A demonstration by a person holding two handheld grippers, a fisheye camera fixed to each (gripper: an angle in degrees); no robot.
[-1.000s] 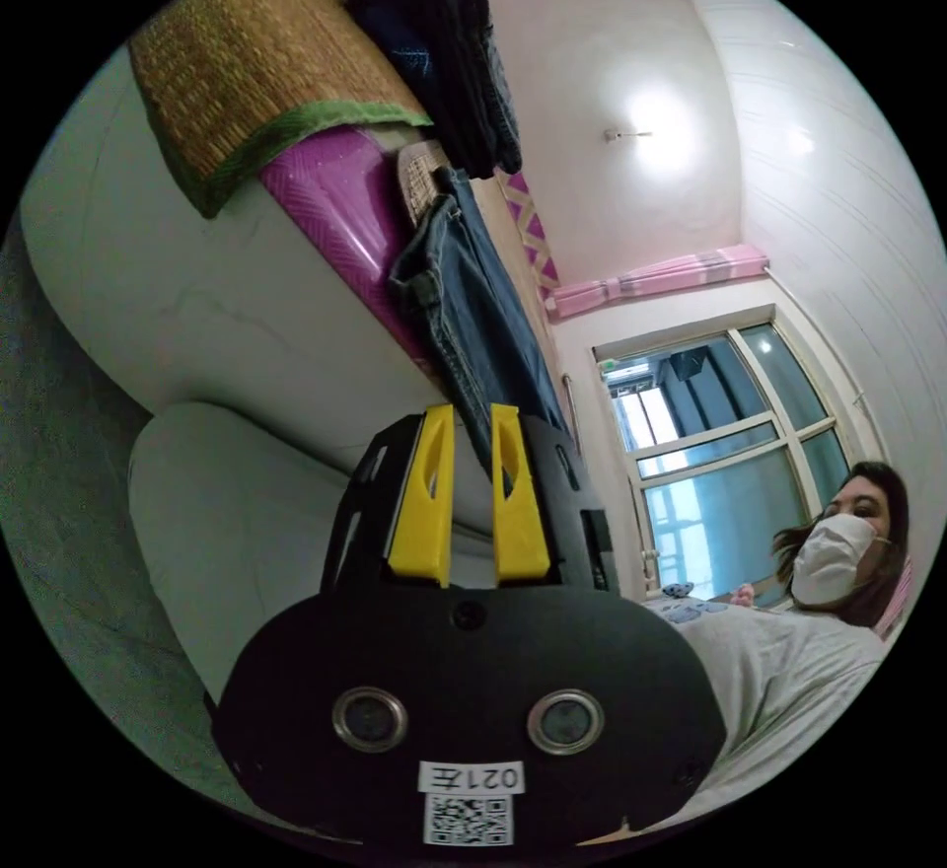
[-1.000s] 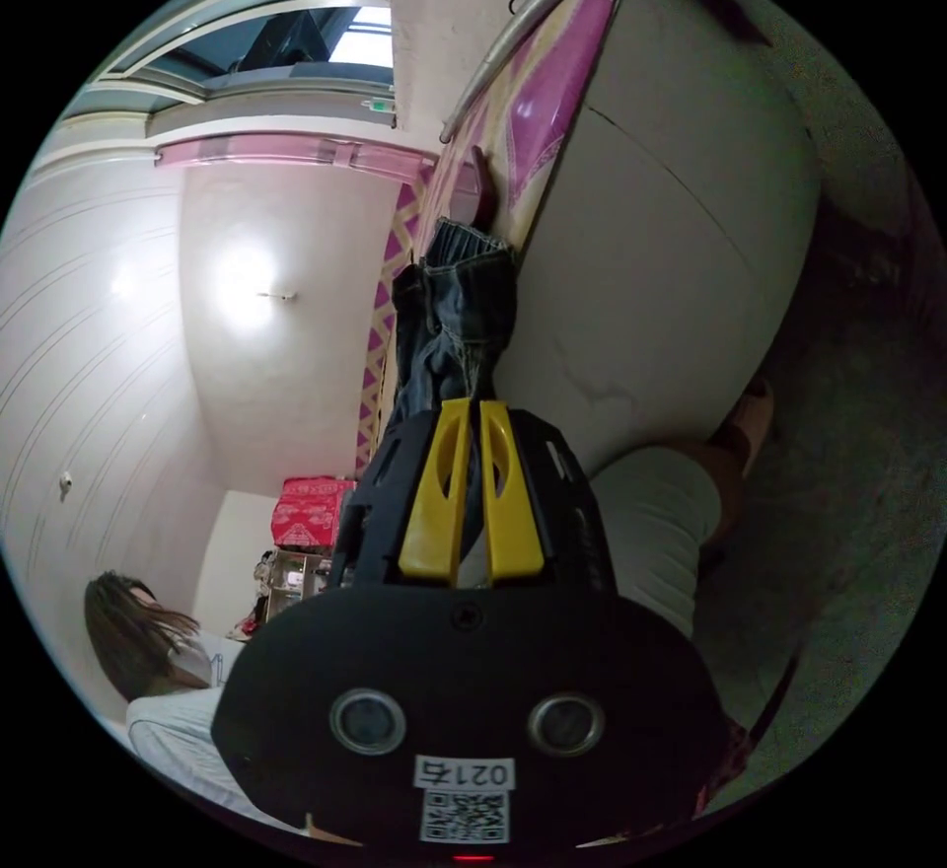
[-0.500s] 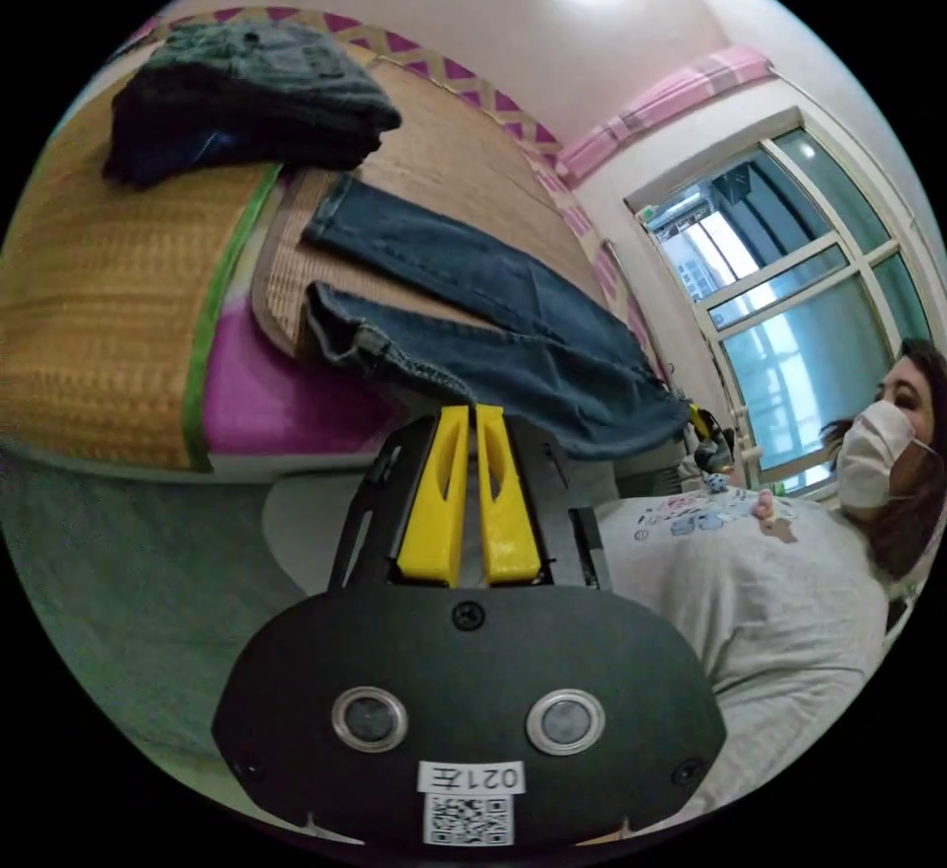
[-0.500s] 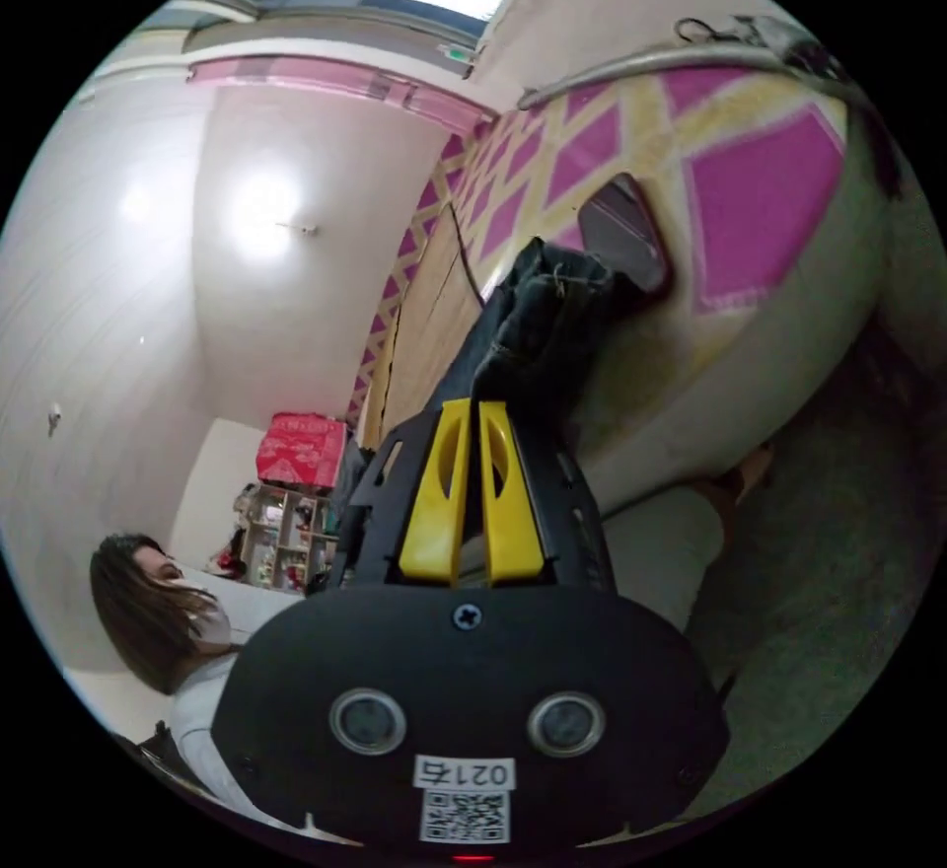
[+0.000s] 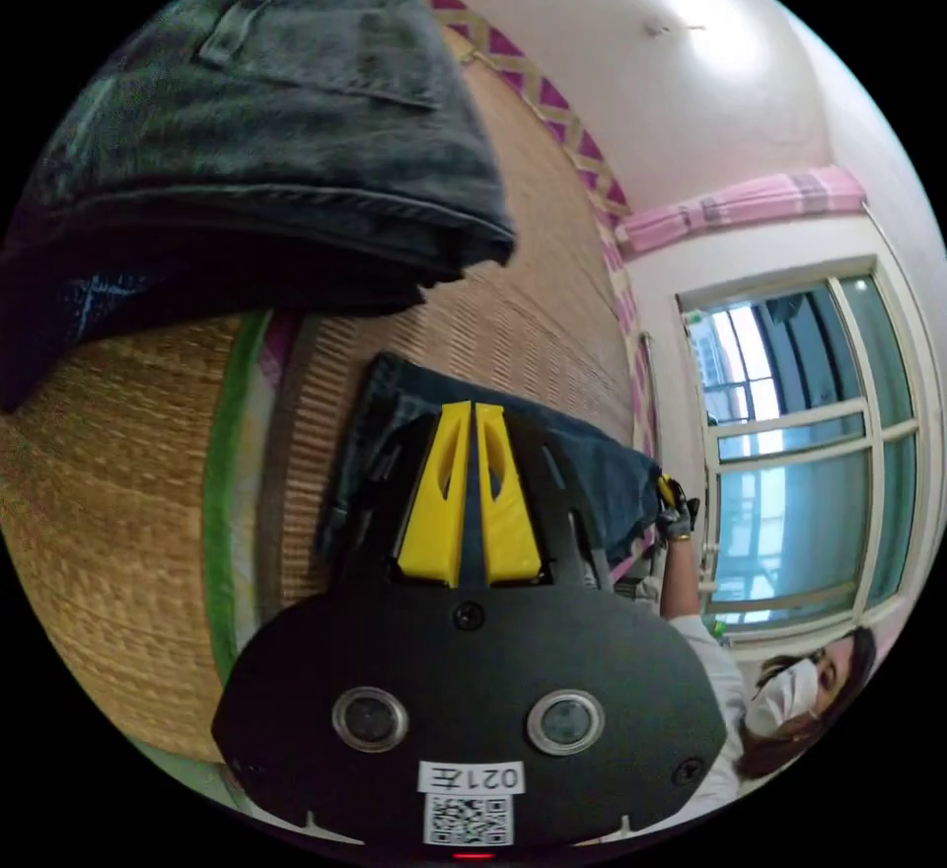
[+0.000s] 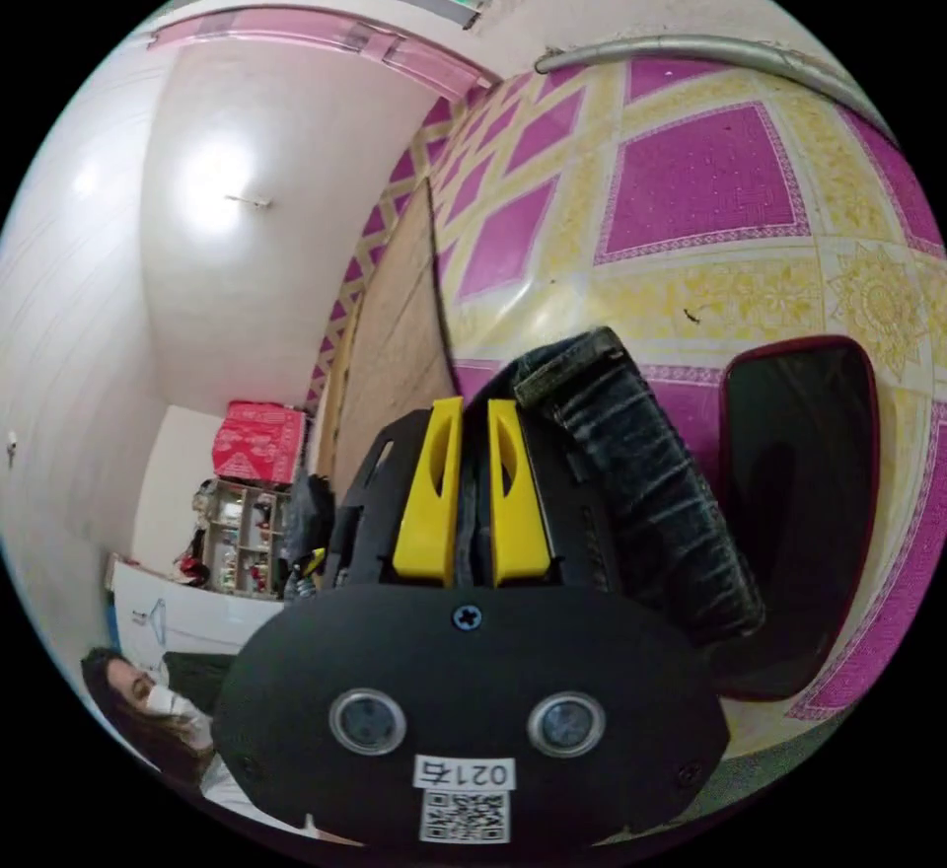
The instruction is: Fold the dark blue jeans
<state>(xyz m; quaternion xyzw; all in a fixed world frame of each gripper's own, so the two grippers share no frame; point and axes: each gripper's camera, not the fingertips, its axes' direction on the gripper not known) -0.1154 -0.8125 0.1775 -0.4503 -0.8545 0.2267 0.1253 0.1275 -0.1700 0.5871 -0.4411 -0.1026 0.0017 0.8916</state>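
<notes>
Laying the dark blue jeans (image 5: 592,473) flat on the woven mat (image 5: 533,316), beside a folded stack (image 5: 256,148).
Both ends should be kept taut and level; denim is pinched between the nearly closed jaws of the left gripper (image 5: 469,493) and right gripper (image 6: 472,493).

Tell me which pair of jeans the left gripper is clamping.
The dark blue jeans spread on the mat, pinched by the left gripper; the folded jeans lie stacked apart.

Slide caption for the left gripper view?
Left gripper shut on dark blue jeans on woven mat, beside folded clothes.
</notes>
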